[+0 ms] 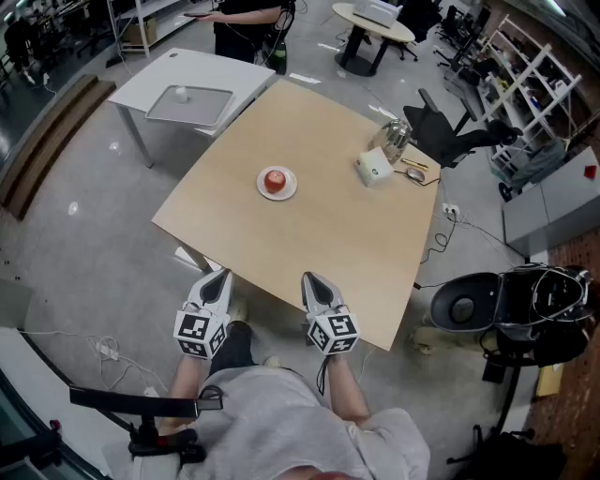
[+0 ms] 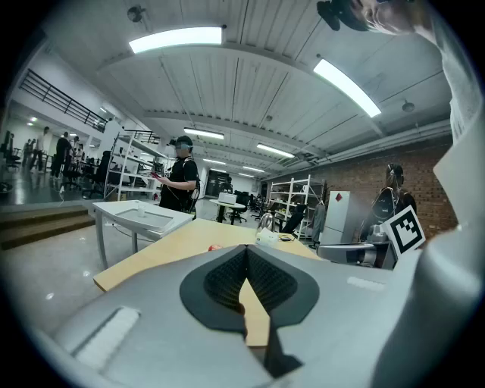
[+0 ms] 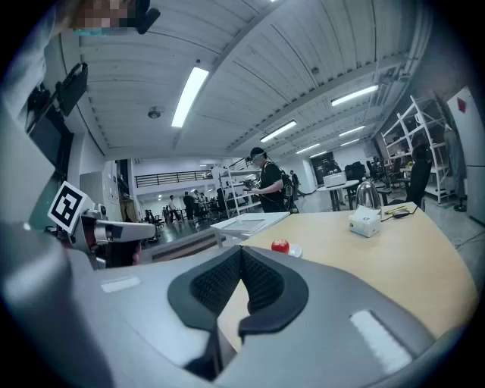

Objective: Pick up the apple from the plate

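A red apple (image 1: pixel 275 181) sits on a small white plate (image 1: pixel 290 192) near the middle of the wooden table (image 1: pixel 309 234). The right gripper view shows the apple (image 3: pixel 280 245) and plate (image 3: pixel 294 251) far ahead; the left gripper view shows only a red speck of the apple (image 2: pixel 215 247). My left gripper (image 1: pixel 220 276) hangs just off the table's near edge, shut and empty. My right gripper (image 1: pixel 312 279) rests over the near edge, jaws together with nothing between them. Both are well short of the apple.
A white box (image 1: pixel 372 169), a glass kettle (image 1: pixel 397 134) and small items (image 1: pixel 414 173) stand at the table's far right. A white table with a tray (image 1: pixel 190 103) is beyond, with a person (image 1: pixel 246 23) behind it. A black office chair (image 1: pixel 450 136) is at the right.
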A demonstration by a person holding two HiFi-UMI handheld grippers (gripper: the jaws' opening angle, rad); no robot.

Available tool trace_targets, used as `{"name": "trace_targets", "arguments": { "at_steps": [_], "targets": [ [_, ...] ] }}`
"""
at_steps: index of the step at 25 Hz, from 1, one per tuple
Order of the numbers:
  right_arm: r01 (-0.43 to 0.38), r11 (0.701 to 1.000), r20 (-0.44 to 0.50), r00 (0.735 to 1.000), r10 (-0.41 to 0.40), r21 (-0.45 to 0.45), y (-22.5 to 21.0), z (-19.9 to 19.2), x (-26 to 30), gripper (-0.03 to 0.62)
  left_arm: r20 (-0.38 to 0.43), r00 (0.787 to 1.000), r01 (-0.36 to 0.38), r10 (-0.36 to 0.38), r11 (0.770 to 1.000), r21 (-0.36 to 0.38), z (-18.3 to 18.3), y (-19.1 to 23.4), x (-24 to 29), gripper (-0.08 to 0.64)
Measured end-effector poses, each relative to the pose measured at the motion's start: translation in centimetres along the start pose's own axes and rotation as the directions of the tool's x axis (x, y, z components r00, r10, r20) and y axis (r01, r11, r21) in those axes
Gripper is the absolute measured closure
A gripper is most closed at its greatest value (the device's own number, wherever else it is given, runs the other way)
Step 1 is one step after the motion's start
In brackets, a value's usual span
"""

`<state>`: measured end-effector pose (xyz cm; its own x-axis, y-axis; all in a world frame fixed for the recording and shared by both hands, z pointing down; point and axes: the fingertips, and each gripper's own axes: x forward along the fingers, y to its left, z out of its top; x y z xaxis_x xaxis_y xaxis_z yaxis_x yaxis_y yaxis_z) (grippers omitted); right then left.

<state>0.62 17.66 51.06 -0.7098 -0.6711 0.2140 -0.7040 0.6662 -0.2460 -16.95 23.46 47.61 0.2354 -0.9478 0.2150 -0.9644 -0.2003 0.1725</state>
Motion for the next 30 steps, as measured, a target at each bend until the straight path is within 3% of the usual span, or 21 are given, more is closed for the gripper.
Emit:
{"name": "trace_targets", "arguments": {
  "at_steps": [12, 18, 30],
  "targets": [
    [0.013, 1.0, 0.007, 1.0, -0.013, 0.015, -1.4, 1.7, 3.0, 0.586, -0.013, 1.0, 0.006, -0.006, 1.0, -0.008, 1.5, 1.9, 3.1, 0.54],
    [0.054, 0.996, -0.02, 0.998, -0.055, -0.066, -2.6, 2.6, 5.6, 0.586, -0.023, 1.0, 0.022, -0.022, 1.0, 0.016, 2.5, 3.5, 5.5, 0.54],
    [0.162, 0.986, -0.022, 0.986, -0.163, -0.04, -4.7, 3.7, 11.5, 0.586, -0.055, 0.993, 0.108, -0.107, 0.994, 0.018, 4.0, 8.7, 11.1, 0.54]
  ]
}}
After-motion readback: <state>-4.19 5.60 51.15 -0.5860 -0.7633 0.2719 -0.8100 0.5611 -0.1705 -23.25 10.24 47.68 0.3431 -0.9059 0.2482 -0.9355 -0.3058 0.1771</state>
